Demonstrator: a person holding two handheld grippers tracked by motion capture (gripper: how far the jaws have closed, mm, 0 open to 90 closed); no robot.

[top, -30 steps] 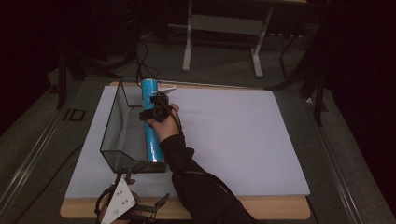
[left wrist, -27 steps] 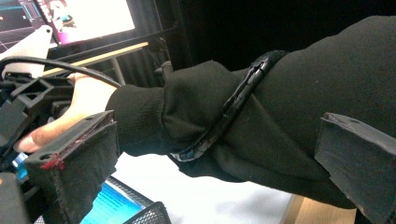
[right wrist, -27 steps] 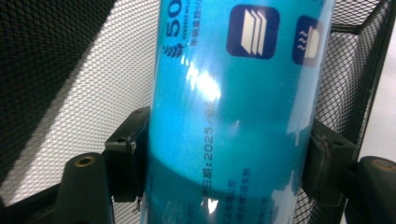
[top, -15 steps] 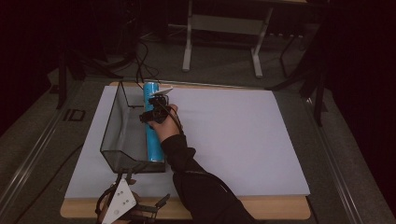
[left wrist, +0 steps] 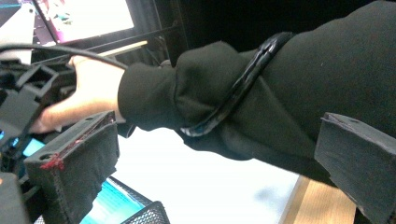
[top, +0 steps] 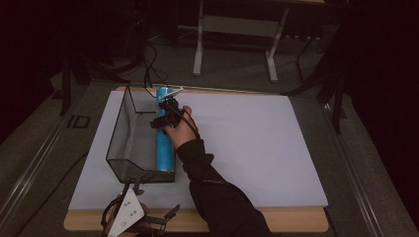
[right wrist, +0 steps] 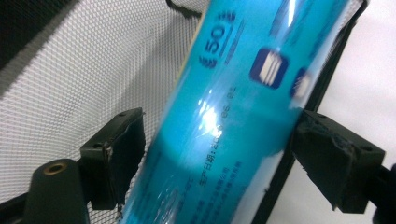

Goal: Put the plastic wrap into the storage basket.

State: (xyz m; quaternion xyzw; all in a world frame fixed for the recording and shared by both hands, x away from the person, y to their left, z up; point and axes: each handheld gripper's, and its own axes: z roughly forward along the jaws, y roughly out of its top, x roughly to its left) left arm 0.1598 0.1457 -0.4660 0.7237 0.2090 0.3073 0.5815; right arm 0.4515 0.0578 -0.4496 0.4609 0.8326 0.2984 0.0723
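Note:
A long blue tube (top: 165, 148) lies along the right wall of a black mesh basket (top: 118, 143) on the white table cover. My right gripper (top: 165, 116) holds the tube near its far half. In the right gripper view, both jaws of my right gripper (right wrist: 215, 135) press the glossy printed sides of the tube (right wrist: 224, 116), with the basket's mesh (right wrist: 70, 70) behind. My left gripper (top: 148, 219) rests at the table's front edge. Its jaws stand wide open in the left gripper view (left wrist: 215, 154), with nothing between them.
A dark sleeve (left wrist: 280, 93) with a cable over it crosses in front of the left gripper. The white cover (top: 247, 148) stretches bare to the right of the basket. A wooden table edge (top: 276, 222) runs along the front. Metal stand legs (top: 197, 54) rise beyond the table.
The right hand and its gripper have edged slightly along the blue tube. The left gripper has stayed at the front edge.

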